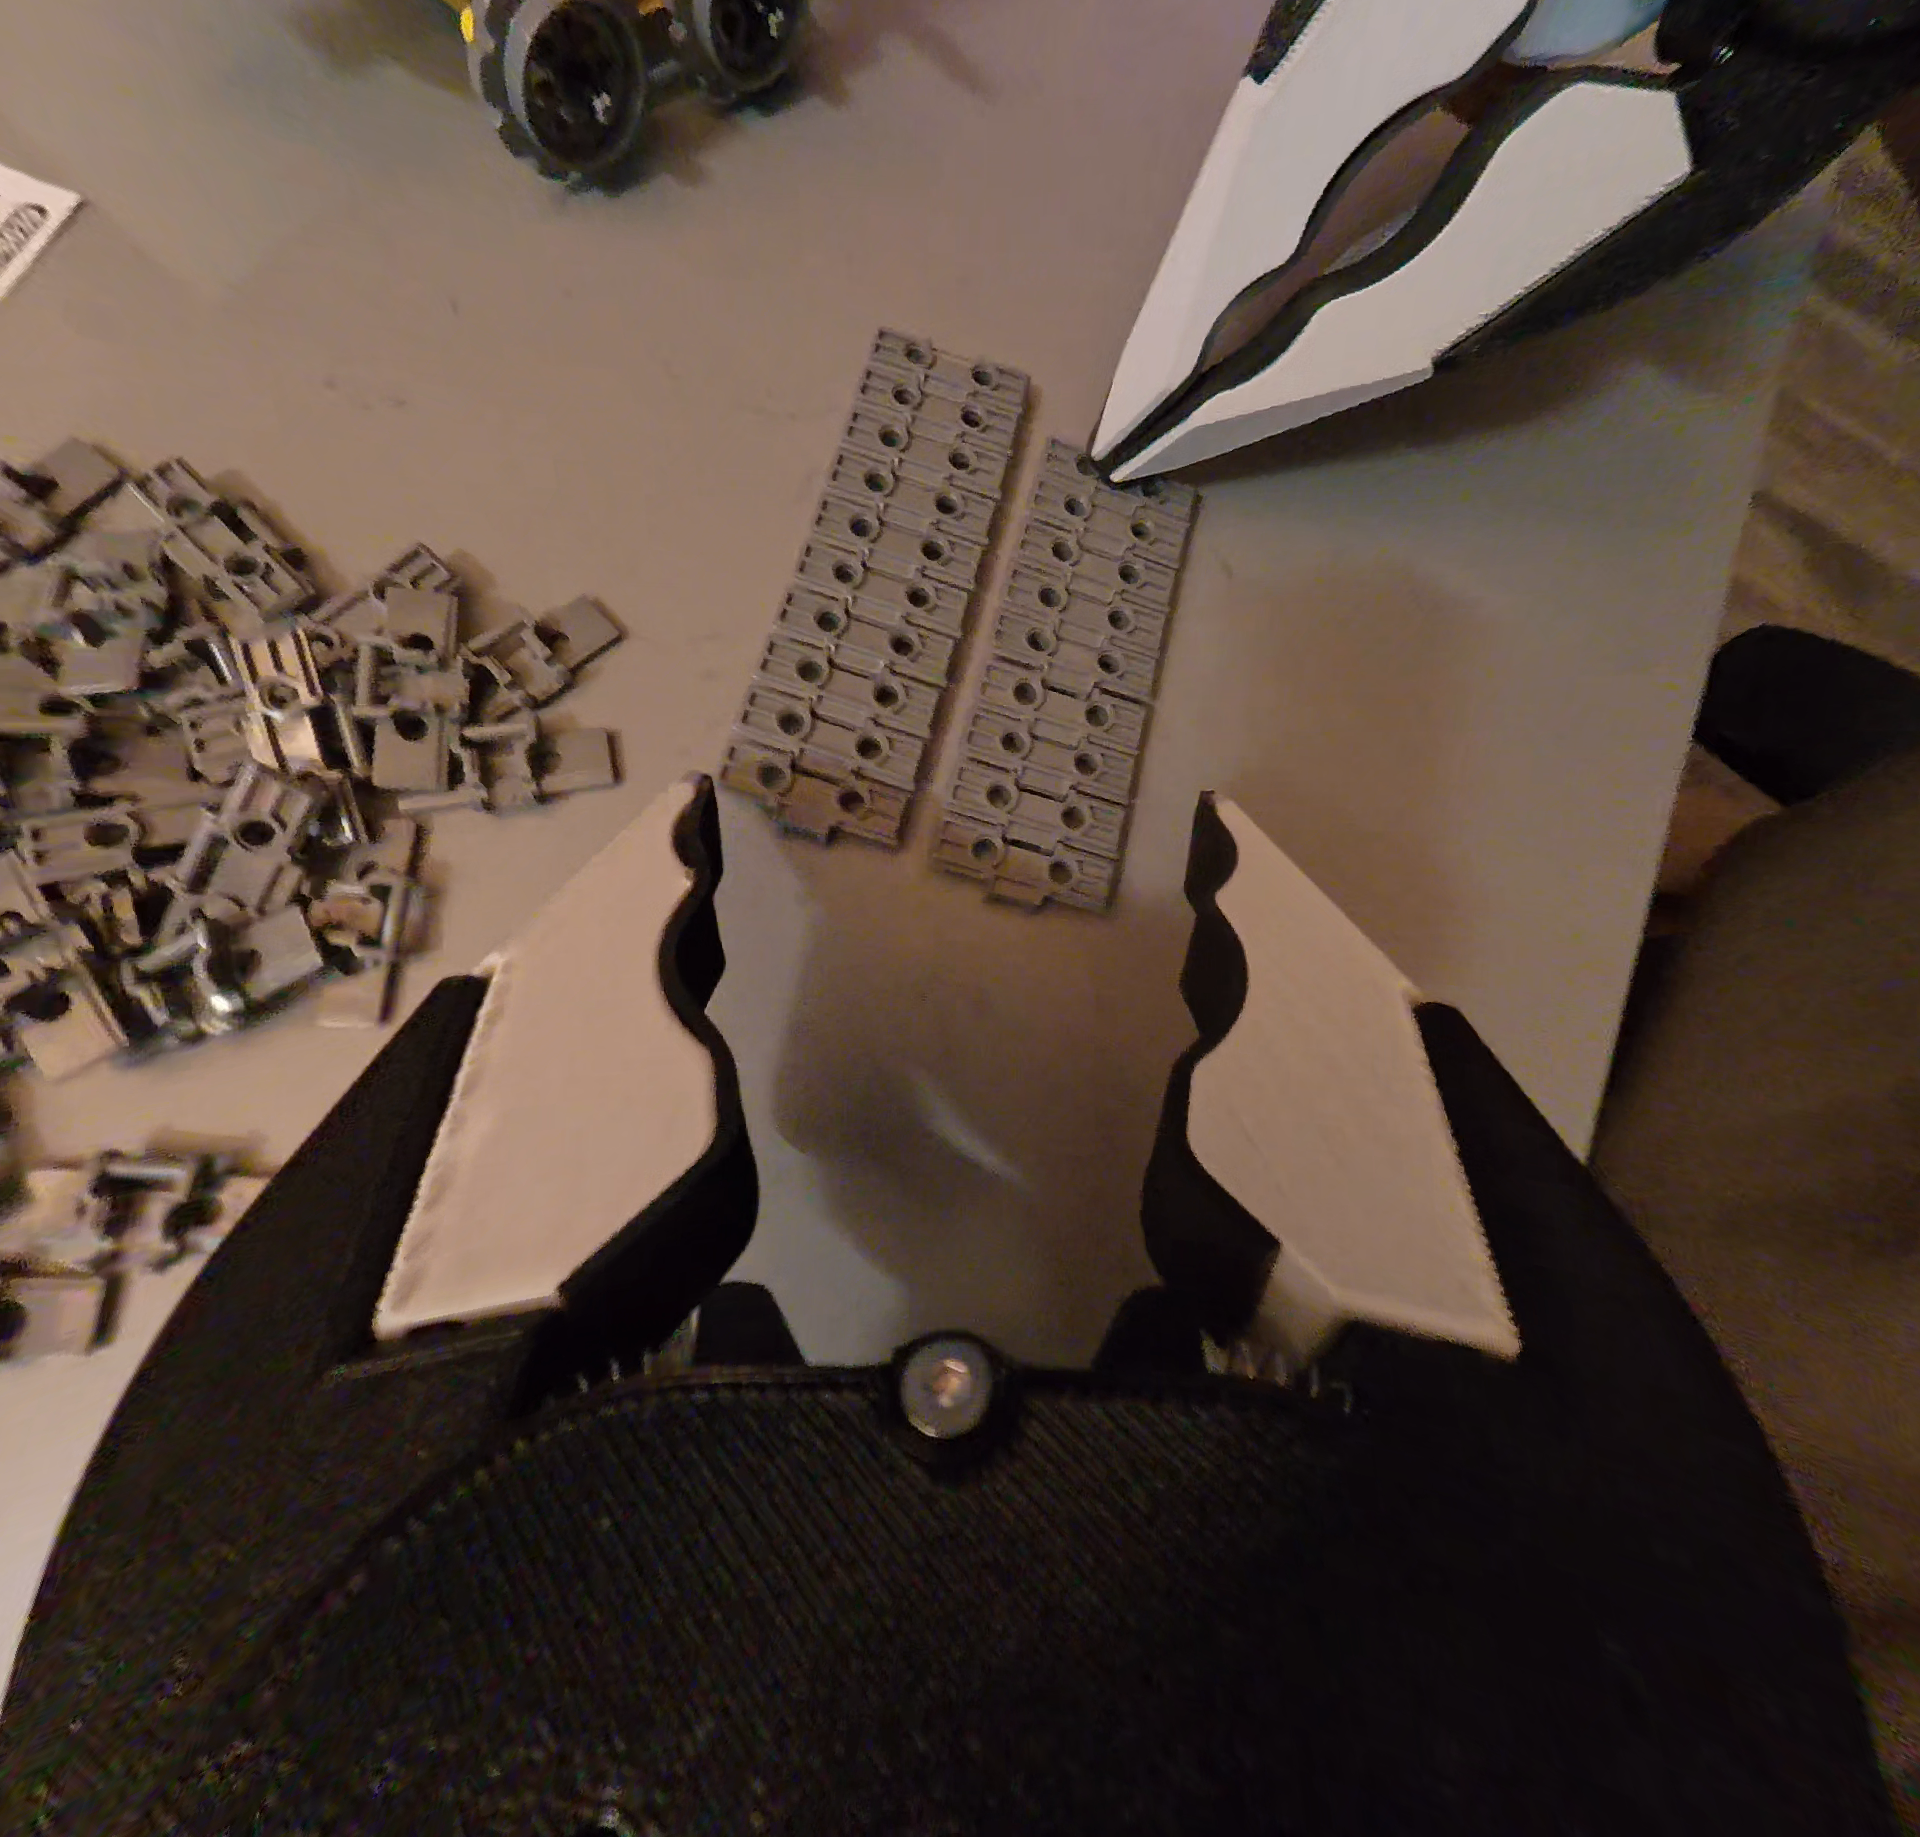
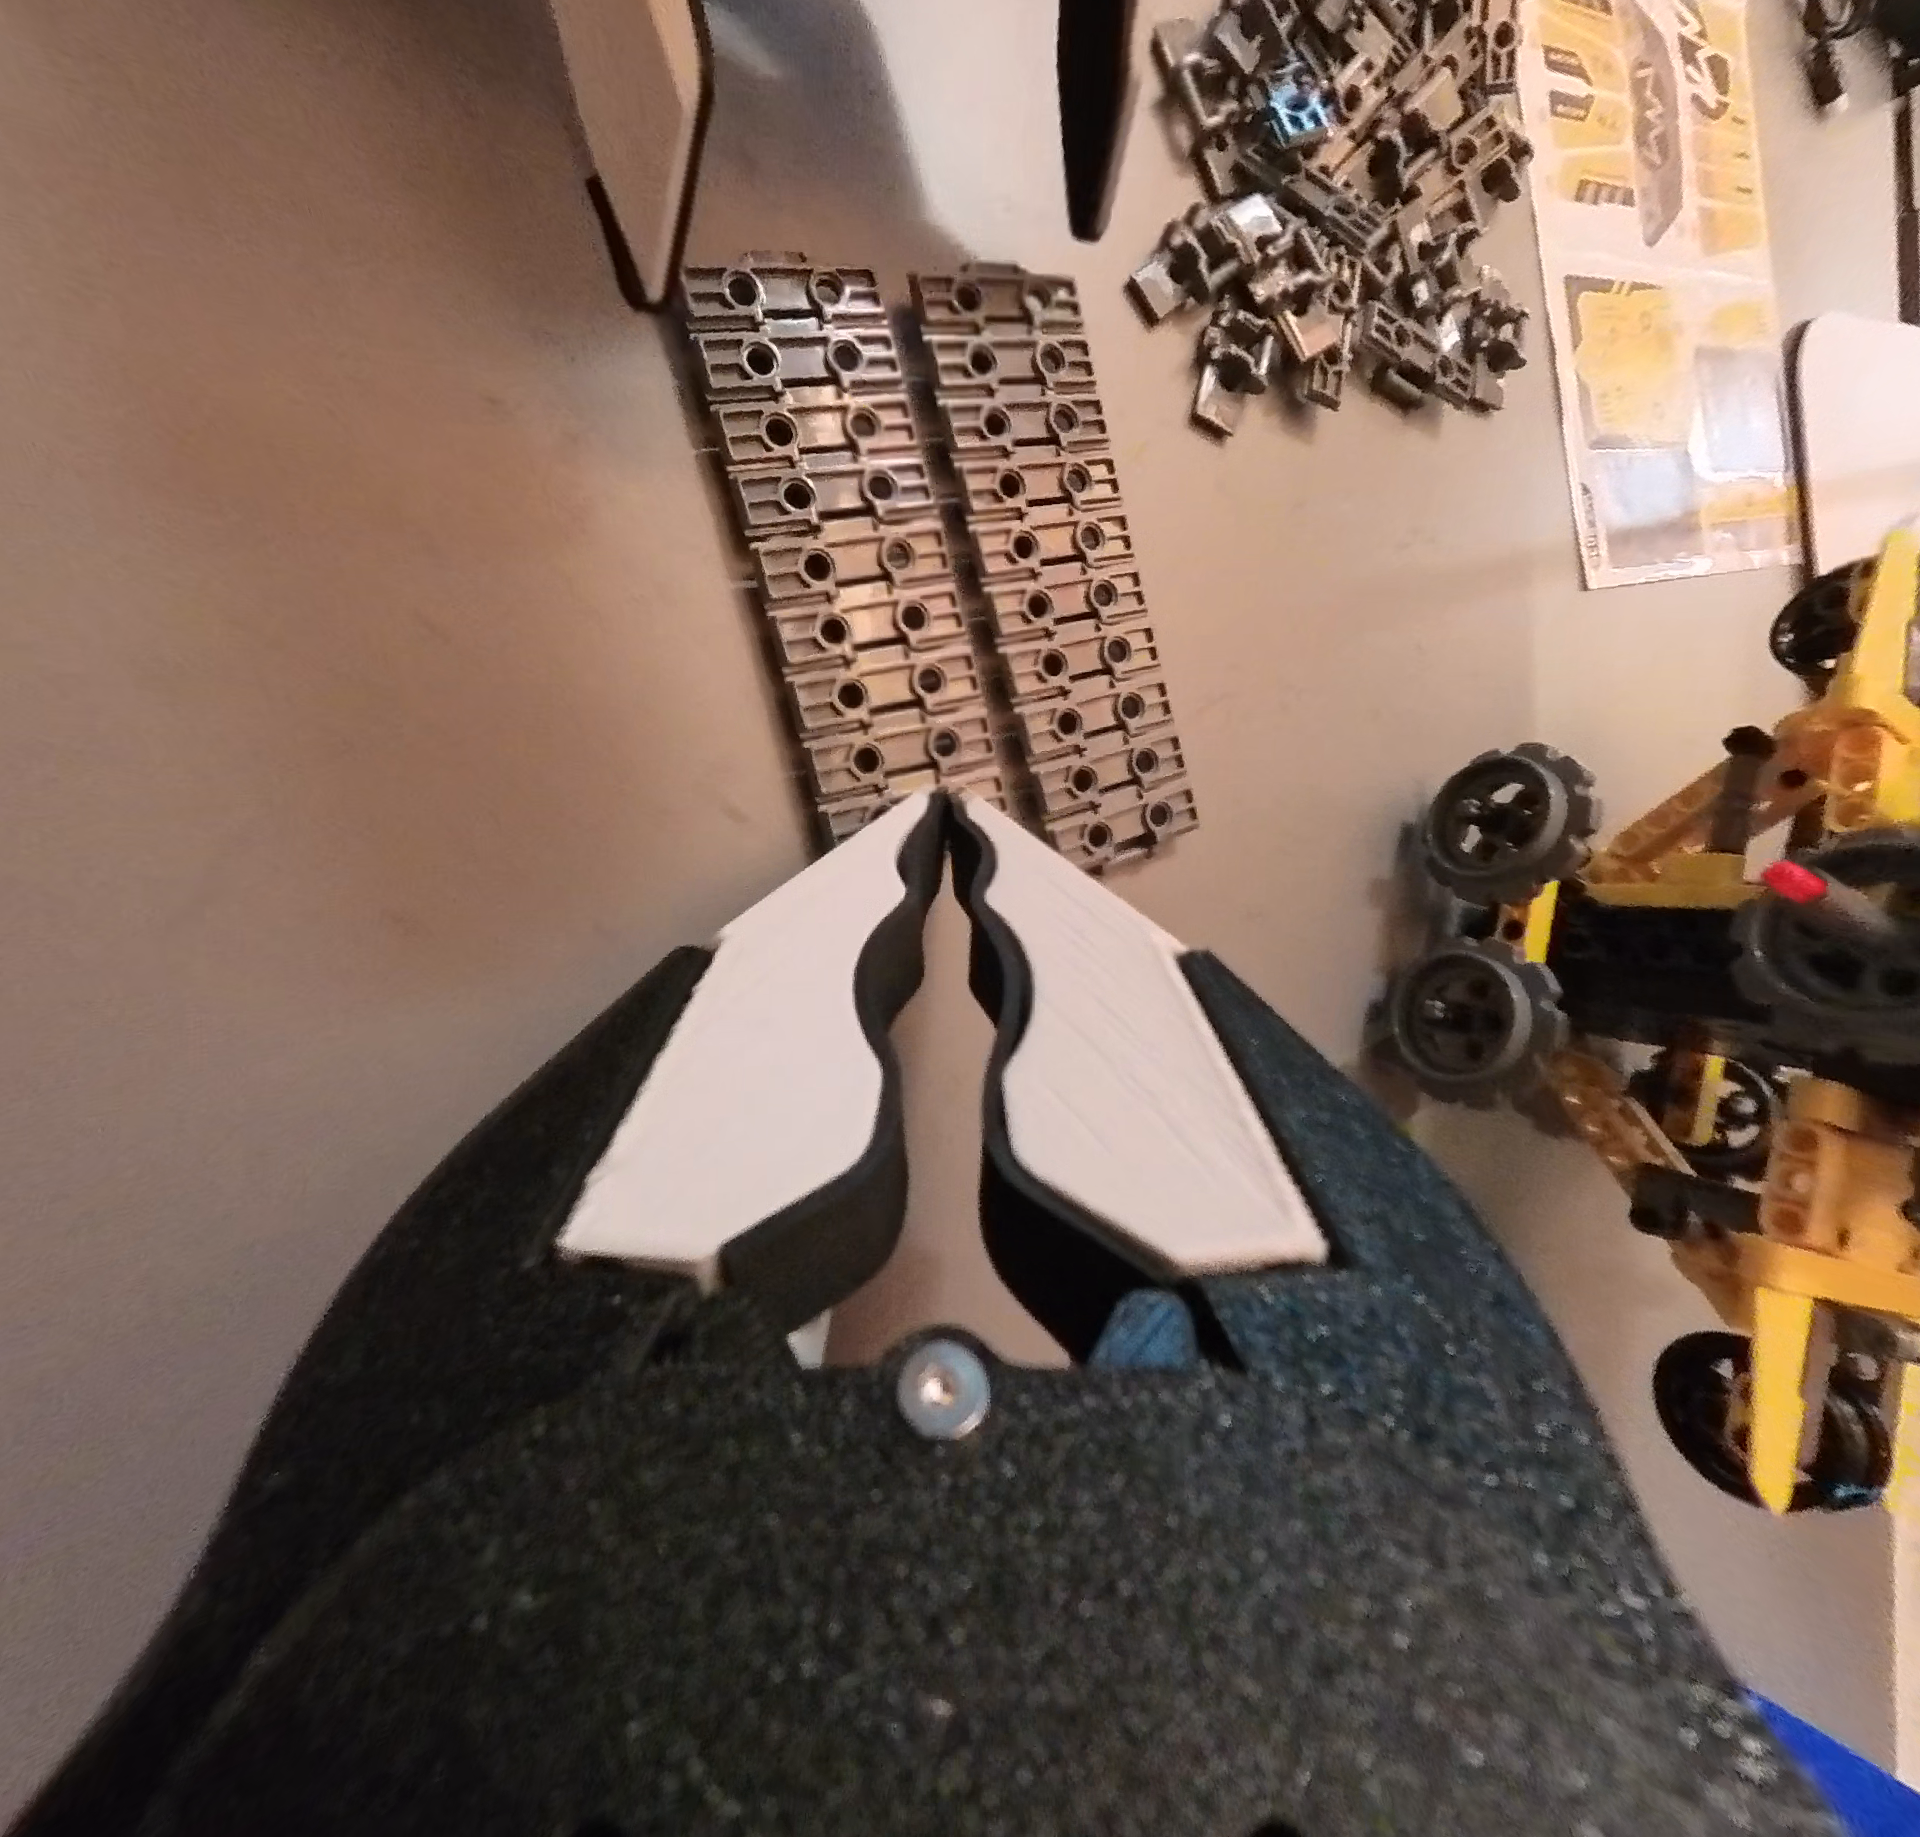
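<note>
On grey table, L gripper w/ fingers wide apart, holding nothing, tips just short of near ends of two grey track strips lying side by side. R gripper pinched together, tips touching end link of one strip; can't tell if it grips. Loose link pile lies nearby, yellow wheeled model further off.

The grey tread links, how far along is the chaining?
Done: two flat strips of joined grey plastic tread links lie side by side, the longer strip and the shorter strip. In hand: the right gripper, closed, tips touching the shorter strip's far end; the left gripper open and empty at the near ends. Left: a pile of loose grey links, unjoined.
</note>
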The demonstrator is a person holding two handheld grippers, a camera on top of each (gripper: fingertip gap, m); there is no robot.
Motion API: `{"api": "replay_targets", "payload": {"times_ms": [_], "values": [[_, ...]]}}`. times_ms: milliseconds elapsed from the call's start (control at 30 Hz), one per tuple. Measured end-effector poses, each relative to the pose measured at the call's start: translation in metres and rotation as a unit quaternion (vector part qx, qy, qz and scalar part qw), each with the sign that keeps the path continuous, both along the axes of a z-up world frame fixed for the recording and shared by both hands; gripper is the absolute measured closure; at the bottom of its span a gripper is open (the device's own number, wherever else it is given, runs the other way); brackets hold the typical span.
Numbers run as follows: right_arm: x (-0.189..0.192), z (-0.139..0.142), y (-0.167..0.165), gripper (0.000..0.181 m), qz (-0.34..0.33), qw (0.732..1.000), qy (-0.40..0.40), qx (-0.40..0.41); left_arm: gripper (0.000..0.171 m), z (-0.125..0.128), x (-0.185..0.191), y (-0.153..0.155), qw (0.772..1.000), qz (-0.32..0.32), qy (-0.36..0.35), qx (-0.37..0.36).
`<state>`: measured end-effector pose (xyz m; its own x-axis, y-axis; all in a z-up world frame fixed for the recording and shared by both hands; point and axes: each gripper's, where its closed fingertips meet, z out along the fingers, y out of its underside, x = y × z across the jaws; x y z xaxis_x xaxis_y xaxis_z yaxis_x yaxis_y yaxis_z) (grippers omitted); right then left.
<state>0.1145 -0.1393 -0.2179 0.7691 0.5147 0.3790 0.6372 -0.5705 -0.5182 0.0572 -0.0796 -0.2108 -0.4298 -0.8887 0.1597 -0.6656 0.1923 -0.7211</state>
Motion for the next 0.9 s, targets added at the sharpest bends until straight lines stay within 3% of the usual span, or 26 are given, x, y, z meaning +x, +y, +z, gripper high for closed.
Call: {"api": "replay_targets", "payload": {"times_ms": [233,467,900], "values": [[0.003,0.000,0.000,0.181,-0.016,1.000,-0.004,0.018,0.087,0.000,0.017,0.007,0.993,-0.019,-0.080,0.084],[0.003,0.000,0.000,0.181,-0.041,0.999,-0.006,0.017,0.081,-0.001,0.009,0.003,0.996,-0.036,-0.072,0.049],[0.006,0.000,0.001,0.181,-0.051,0.999,-0.014,0.008,0.092,-0.008,0.011,0.007,0.995,-0.027,-0.059,0.078]]}}
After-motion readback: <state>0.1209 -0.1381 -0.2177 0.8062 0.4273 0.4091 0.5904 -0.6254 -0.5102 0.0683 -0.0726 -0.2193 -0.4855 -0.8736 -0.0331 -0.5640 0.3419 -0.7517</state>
